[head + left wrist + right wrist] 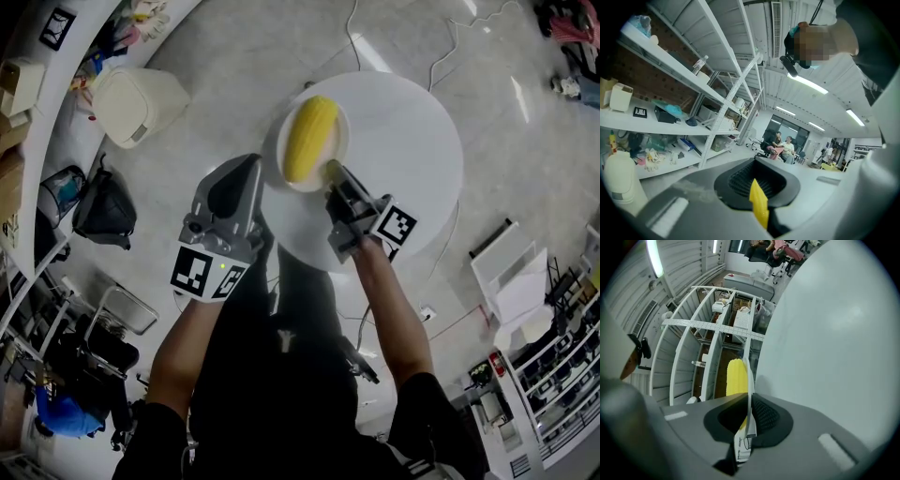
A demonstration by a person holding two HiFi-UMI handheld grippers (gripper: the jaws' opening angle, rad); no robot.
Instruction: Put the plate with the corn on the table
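A yellow corn cob (310, 139) lies on a white plate (345, 125) at the near left of the round white table (412, 159). My right gripper (333, 174) is shut on the plate's near rim. In the right gripper view the thin rim (749, 380) runs edge-on between the pads, with the corn (736, 376) beyond it and the table top (825, 333) beside it. Whether the plate rests on the table I cannot tell. My left gripper (247, 172) hangs off the table's left edge, shut on nothing. In its own view the left gripper (758, 187) points up at shelving.
On the floor left of the table sit a cream bag (136, 103) and a black bag (103, 206). Cables (441, 56) trail behind the table. White shelf units (516, 281) stand at the right, curved shelving (37, 84) at the far left.
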